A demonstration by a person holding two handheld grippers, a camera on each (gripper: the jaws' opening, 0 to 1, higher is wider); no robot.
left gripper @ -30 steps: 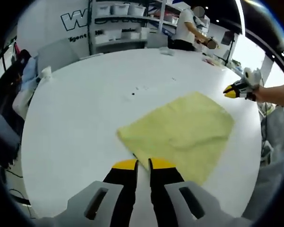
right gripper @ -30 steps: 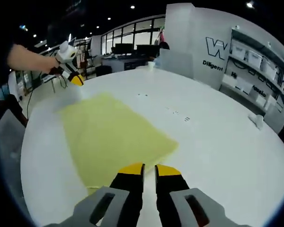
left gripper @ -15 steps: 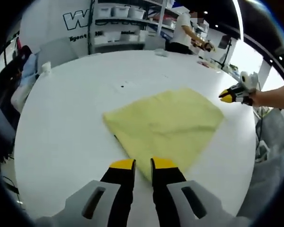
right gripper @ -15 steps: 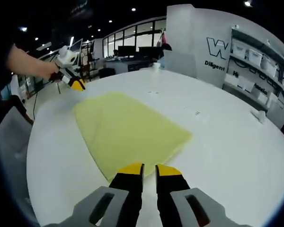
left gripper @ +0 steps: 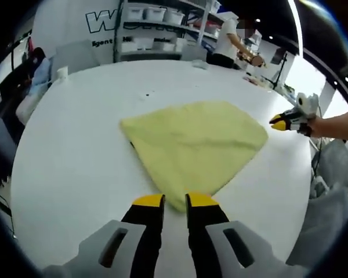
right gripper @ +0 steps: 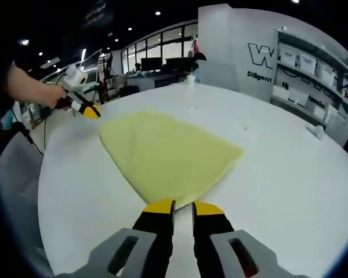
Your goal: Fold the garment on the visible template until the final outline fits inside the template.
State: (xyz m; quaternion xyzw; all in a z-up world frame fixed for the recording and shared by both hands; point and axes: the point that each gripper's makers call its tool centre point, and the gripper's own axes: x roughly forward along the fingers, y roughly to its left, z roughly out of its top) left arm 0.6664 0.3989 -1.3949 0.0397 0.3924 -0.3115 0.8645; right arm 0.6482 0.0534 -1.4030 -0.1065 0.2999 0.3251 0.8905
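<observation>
Left gripper view
Left gripper (left gripper: 174,201): at 6 o'clock, yellow-tipped jaws nearly together with a thin slit between them, nothing held, tips just short of the cloth's near corner.
Garment (left gripper: 192,143): pale yellow cloth, folded flat, lying at the centre on the table and running toward 2 o'clock; one corner points at the jaws.
Table (left gripper: 75,156): round, white, bare around the cloth.
Right gripper (left gripper: 282,122): at 3 o'clock, held in a hand (left gripper: 309,123), yellow tip just beside the cloth's far right corner; I cannot tell from here whether it touches.
Shelving (left gripper: 156,35): at 12 o'clock, white bins on racks.
Person (left gripper: 232,37): at 1 o'clock, standing beyond the table's far edge in a white top.

Right gripper view
Right gripper (right gripper: 182,206): at 6 o'clock, jaws narrow, a thin gap between them, gripping nothing, tips beside the cloth's near edge.
Garment (right gripper: 168,155): at the centre, flat on the table (right gripper: 278,168), widening toward 10 o'clock.
Left gripper (right gripper: 91,113): at 9 o'clock, in a hand (right gripper: 37,92), yellow tip just beside the cloth's far left corner.
Template: no outline can be made out on the table top.
</observation>
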